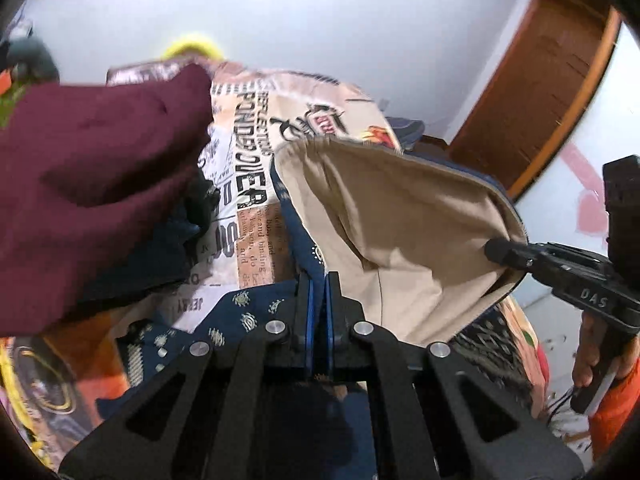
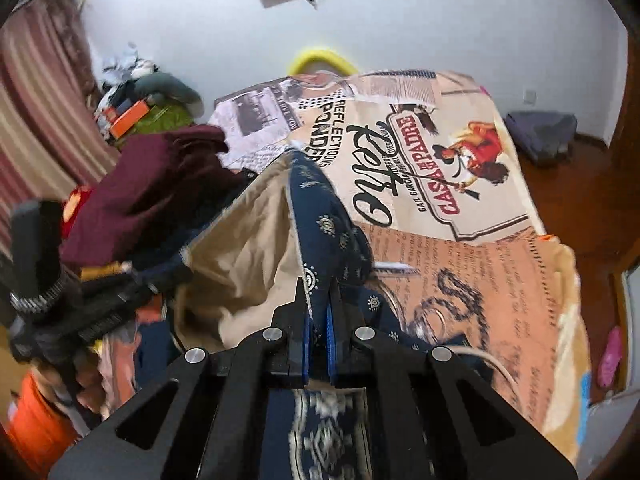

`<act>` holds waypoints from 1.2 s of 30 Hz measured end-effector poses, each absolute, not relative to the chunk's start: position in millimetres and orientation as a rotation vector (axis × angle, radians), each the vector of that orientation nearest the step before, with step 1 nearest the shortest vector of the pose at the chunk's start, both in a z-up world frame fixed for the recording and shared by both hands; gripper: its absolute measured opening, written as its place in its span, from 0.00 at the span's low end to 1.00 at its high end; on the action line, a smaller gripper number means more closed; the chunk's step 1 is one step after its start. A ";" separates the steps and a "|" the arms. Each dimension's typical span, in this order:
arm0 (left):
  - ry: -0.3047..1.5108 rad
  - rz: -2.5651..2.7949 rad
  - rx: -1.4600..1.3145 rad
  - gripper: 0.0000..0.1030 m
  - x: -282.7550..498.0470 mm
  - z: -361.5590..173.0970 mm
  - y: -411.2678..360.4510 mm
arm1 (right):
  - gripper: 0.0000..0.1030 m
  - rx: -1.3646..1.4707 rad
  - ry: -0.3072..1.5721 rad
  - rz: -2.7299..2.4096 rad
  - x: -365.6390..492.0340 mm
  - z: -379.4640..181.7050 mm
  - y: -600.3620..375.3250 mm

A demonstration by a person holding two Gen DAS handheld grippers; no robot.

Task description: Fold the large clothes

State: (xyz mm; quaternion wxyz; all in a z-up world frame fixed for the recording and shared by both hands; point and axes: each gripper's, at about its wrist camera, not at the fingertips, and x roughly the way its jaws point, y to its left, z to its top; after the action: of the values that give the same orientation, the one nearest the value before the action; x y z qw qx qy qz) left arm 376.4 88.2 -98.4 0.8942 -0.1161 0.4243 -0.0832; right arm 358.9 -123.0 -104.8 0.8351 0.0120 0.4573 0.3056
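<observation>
The right gripper (image 2: 319, 320) was clamped on a navy patterned garment (image 2: 324, 216) with a beige lining (image 2: 244, 256), lifted above the printed bedspread (image 2: 460, 184); a maroon cloth (image 2: 160, 188) lay left of the garment.

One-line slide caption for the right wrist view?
Right gripper shut on a navy patterned garment with beige lining, lifted over a printed bedspread beside a maroon garment.

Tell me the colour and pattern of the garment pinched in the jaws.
Navy garment with small cream motifs, plain beige inside; clearest in the right wrist view.
</observation>
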 end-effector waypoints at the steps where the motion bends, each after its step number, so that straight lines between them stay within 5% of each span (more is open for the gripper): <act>1: 0.877 -0.178 -0.230 0.03 373.2 -95.1 89.0 | 0.05 0.018 0.968 0.653 352.2 -102.6 -125.2; 26: 1.063 -0.110 -0.262 0.05 285.0 -213.3 98.1 | 0.07 -0.041 1.023 0.553 270.5 -181.1 -169.3; 36: 0.993 -0.133 -0.166 0.15 285.7 -176.9 92.8 | 0.39 -0.208 0.893 0.567 248.5 -147.4 -144.1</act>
State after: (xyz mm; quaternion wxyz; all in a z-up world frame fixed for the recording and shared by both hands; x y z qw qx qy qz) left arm 285.7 92.8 -176.9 0.8738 -0.0795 0.4754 -0.0639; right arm 248.5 -144.1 -147.4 0.8583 -0.0991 0.4250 0.2700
